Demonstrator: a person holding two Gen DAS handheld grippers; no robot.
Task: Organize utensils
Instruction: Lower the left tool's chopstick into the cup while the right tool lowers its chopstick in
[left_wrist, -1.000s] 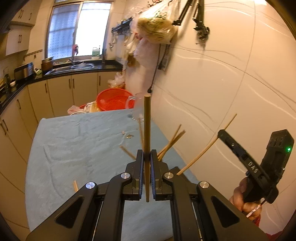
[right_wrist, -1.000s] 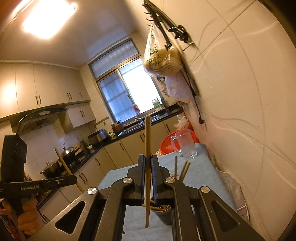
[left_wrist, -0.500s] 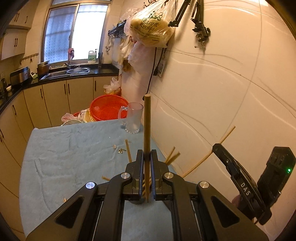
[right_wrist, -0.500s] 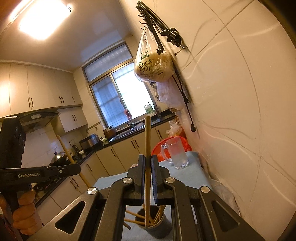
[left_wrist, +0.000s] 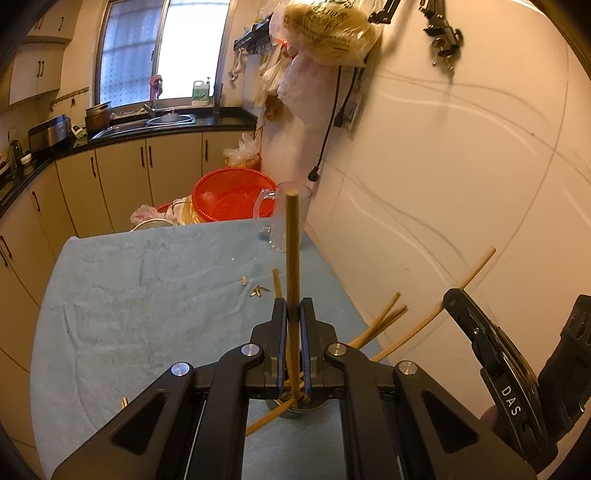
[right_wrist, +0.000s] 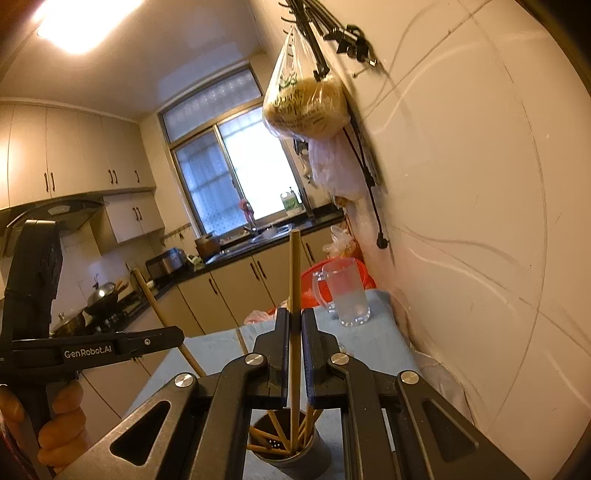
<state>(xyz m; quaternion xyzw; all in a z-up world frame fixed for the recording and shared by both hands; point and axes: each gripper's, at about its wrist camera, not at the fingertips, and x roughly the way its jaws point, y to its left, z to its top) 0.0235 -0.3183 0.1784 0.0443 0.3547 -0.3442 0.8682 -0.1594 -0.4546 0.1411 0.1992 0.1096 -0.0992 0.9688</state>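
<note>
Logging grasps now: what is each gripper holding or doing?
Left gripper: closed on a chopstick.
Right gripper: closed on a chopstick, its tip in the holder.

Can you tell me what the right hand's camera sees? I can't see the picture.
The right gripper holds a wooden chopstick upright, its lower end down inside a dark cup that already has other chopsticks in it. The cup stands on a blue cloth, with a clear glass mug farther back.
</note>
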